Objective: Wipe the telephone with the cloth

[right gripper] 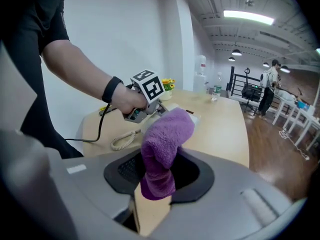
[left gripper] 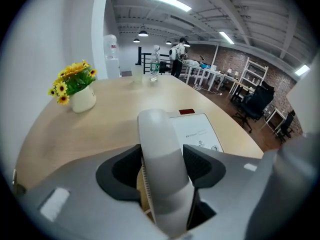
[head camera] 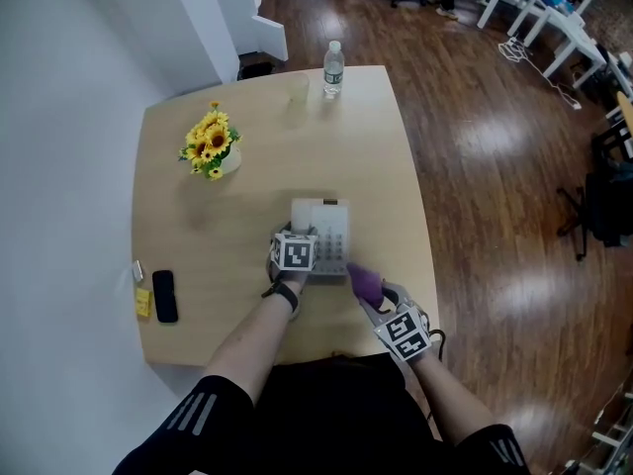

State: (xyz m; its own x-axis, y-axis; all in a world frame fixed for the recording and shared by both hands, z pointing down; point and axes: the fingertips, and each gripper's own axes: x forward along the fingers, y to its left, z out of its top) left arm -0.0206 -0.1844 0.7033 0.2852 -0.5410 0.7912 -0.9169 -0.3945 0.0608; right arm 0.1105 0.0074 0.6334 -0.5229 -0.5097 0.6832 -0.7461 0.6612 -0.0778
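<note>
Left tongs (left gripper: pixel 162 163): grasping the handset (left gripper: pixel 159 134). It sits between the pads, and both pads look to lie against its sides. The handset lies along the left edge of the telephone (head camera: pixel 331 236). From the left gripper view I cannot tell whether it rests in its cradle or is held just above it.

Right tongs (right gripper: pixel 159 171): clenched on the purple cloth (right gripper: pixel 165 139), which stands up out of the grip in a folded wad.

Position: the telephone is near the middle of the worktop (head camera: pixel 198 226), towards my edge. In the head view the cloth is just beside the telephone's near right corner and is not on it. The coiled cord (right gripper: pixel 122 140) trails on the worktop to the left.

Progress, my reading: both grips are in place, but no wiping contact shows at this moment. I cannot judge from the surface whether any face has been wiped. I take the keypad face, the body and the handset to be left to do.
</note>
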